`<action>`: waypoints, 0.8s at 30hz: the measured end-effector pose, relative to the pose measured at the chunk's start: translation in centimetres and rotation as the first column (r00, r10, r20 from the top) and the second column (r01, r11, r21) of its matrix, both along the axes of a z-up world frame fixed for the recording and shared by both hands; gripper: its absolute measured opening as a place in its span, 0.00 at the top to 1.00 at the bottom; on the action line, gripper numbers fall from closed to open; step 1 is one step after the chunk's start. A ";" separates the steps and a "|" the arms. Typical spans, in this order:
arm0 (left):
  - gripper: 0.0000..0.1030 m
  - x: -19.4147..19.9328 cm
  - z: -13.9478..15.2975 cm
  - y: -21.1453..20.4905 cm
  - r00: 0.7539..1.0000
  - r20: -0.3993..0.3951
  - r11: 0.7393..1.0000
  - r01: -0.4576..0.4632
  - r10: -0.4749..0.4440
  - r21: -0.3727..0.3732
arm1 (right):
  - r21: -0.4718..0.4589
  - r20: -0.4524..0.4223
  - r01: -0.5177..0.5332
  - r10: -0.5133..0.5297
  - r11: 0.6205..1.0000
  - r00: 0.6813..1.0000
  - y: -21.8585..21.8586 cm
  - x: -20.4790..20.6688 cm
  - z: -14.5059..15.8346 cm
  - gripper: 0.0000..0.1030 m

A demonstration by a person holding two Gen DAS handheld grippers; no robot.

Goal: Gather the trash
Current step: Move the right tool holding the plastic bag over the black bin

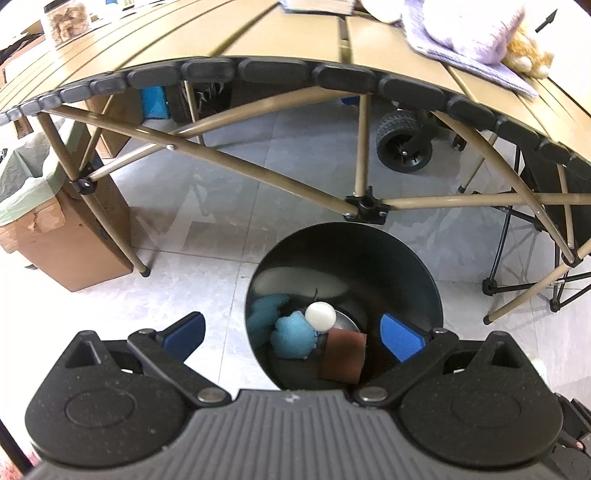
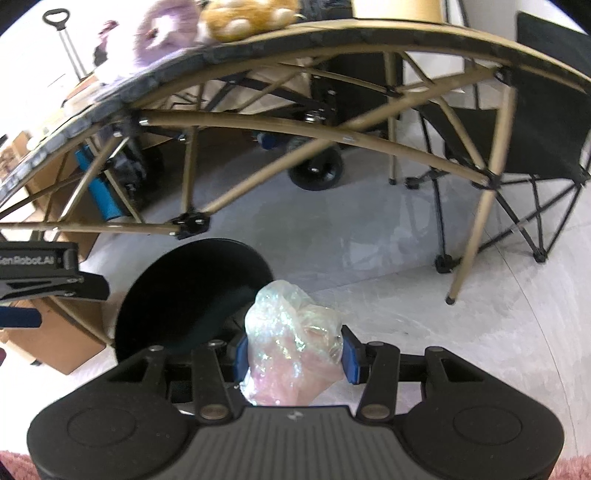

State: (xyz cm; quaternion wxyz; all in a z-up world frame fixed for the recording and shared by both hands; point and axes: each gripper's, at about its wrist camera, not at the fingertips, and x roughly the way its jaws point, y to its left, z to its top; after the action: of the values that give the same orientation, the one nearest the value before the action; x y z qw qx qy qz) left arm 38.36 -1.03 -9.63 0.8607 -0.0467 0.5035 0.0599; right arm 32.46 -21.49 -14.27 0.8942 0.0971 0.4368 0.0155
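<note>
A black round bin (image 1: 399, 266) stands on the floor by the table's edge. Inside it lie a blue crumpled wad (image 1: 293, 338), a white ball (image 1: 320, 316) and a brown square piece (image 1: 343, 356). My left gripper (image 1: 293, 338) hangs open above the bin's near rim, nothing between its blue pads (image 1: 400, 341). My right gripper (image 2: 295, 354) is shut on a crumpled clear iridescent plastic wrap (image 2: 291, 332), held just right of the bin (image 2: 184, 288) and above the floor. The left gripper's side (image 2: 40, 280) shows at the right wrist view's left edge.
A tan slatted folding table (image 1: 258, 37) with crossed legs (image 1: 258, 173) stands behind the bin. Plush toys (image 2: 207, 22) sit on its top. A cardboard box (image 1: 70, 240) stands at left, a wheeled cart (image 1: 404, 147) under the table, a black folding chair (image 2: 535, 140) at right.
</note>
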 end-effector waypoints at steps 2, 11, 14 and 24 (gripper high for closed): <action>0.00 -0.1 0.1 0.4 1.000 0.002 1.000 -0.006 0.006 -0.002 | -0.013 0.009 -0.028 0.029 1.000 1.000 0.8 0.1 0.4 0.55; 0.00 -0.9 0.0 3.5 0.999 0.005 0.999 -0.050 0.050 0.006 | -0.044 0.021 -0.119 0.120 0.992 0.993 4.3 1.1 1.4 0.55; 0.00 -1.2 -0.2 4.8 0.998 0.001 0.997 -0.070 0.070 0.011 | -0.048 0.011 -0.140 0.141 0.989 0.990 5.1 1.4 1.3 0.55; 0.00 -2.3 -1.4 8.5 0.993 -0.015 0.992 -0.120 0.121 0.042 | -0.058 -0.014 -0.194 0.193 0.979 0.981 7.7 2.9 0.7 0.55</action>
State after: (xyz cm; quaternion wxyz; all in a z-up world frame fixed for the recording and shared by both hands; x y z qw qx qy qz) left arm 36.03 7.42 -11.01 0.8519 -0.0587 0.5057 0.1226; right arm 35.36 -13.84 -13.52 0.8891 0.0278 0.4481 0.0892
